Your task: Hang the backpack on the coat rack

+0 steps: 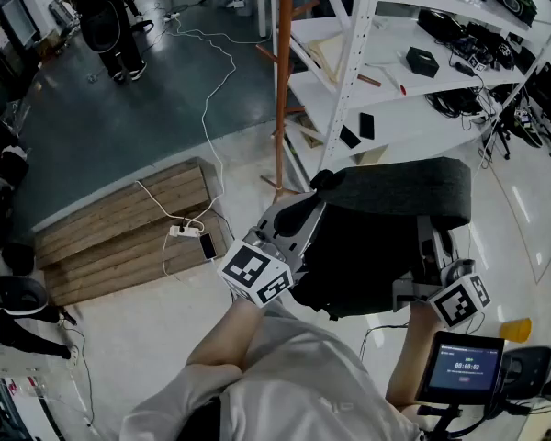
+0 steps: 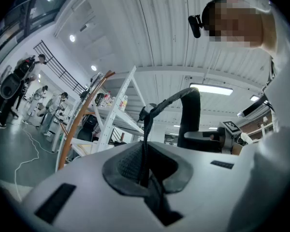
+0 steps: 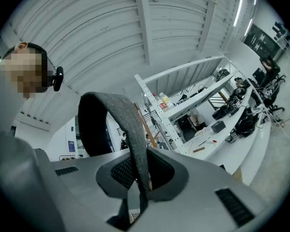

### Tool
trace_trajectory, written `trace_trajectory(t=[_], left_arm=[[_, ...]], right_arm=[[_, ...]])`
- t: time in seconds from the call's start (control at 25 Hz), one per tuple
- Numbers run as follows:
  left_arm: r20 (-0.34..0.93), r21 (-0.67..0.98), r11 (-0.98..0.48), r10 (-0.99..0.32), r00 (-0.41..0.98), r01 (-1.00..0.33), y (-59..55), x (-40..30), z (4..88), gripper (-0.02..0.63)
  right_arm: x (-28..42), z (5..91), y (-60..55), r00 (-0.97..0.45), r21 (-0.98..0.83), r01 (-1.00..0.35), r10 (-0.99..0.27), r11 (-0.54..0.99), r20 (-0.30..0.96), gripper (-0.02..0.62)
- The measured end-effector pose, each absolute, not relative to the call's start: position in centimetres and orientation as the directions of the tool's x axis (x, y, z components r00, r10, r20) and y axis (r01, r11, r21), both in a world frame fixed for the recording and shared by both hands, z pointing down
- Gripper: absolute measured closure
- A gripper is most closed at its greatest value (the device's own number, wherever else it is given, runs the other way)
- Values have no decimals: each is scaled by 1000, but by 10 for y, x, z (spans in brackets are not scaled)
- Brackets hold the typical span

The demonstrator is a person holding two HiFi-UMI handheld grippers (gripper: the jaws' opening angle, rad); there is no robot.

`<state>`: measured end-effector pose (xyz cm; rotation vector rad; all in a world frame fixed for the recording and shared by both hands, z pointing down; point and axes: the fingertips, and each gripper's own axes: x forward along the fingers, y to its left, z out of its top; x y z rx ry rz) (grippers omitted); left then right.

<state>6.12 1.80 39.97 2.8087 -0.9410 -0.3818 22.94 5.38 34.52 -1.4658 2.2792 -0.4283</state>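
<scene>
White shelving (image 1: 404, 108) at right; wooden pallet (image 1: 119, 232) on floor (image 1: 119, 127); power strip (image 1: 185, 231) atop pallet; white cable (image 1: 208, 131) trailing.

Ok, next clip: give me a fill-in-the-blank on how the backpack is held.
1. The left gripper is ____ on a thin black strap.
2. The right gripper is shut on the wide strap of the backpack; that strap is coloured ____.
3. The wooden coat rack stands beside a ____ shelving unit.
Missing words: shut; grey; white.

Left gripper (image 2: 144, 166), right gripper (image 3: 139, 175) (apparently) clamped
</scene>
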Motion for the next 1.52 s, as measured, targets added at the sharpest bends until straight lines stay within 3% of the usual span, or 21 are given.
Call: trace_trajectory(t=[0.72, 1.08, 1.36, 1.52], left_arm=[[-214, 109, -768, -638, 740, -631, -165, -76, 363, 589], [-321, -53, -758, -604, 729, -651, -212, -71, 270, 589], [-368, -216, -675, -613, 699, -705, -227, -48, 184, 588], [-351, -224, -665, -627, 696, -712, -252, -40, 159, 588]], right_arm=[[81, 304, -179, -469, -426, -754, -864, 500, -184, 557], [71, 201, -226, -453, -243, -814, -838, 528, -305, 557], [91, 116, -244, -387, -95, -894, -863, 437, -323, 557], [94, 87, -265, -346, -4, -931, -886, 365, -310, 557]])
